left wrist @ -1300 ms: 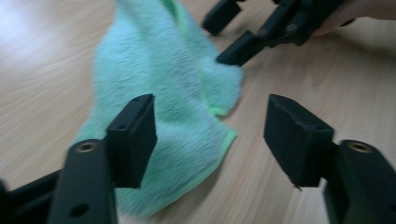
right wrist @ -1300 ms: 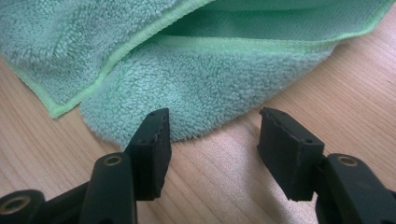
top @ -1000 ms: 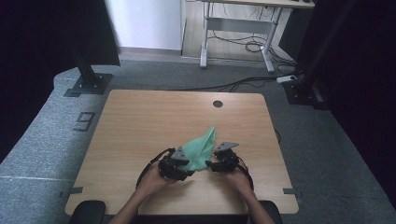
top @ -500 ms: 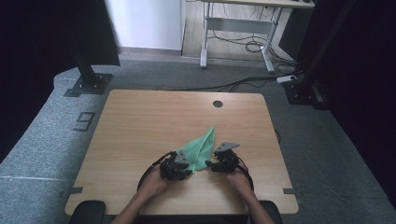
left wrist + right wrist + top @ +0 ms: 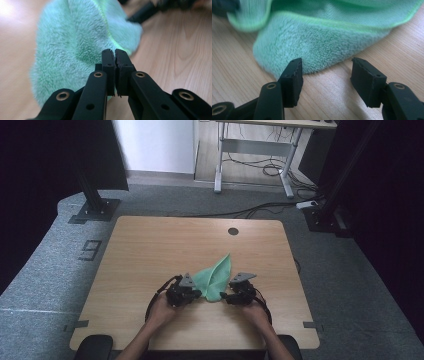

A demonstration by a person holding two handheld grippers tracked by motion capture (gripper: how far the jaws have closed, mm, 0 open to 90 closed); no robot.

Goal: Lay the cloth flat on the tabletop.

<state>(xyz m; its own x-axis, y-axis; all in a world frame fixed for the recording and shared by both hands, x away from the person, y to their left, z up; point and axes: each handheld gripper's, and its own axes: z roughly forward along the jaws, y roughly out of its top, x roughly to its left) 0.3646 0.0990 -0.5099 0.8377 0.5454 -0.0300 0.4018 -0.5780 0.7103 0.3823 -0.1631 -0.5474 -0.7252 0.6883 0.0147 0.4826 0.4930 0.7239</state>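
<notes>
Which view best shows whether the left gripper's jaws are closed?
Left gripper view: the left gripper has its pads together against the green cloth. High view shows it small at the cloth's edge, jaws unreadable.

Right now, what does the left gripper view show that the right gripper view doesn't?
Left gripper view: the left gripper, jaws shut at the edge of the green cloth; whether they pinch it is unclear. Right gripper view: the right gripper, jaws open, with the cloth just ahead and not gripped. Shared: the green cloth lying on the wooden table.
</notes>
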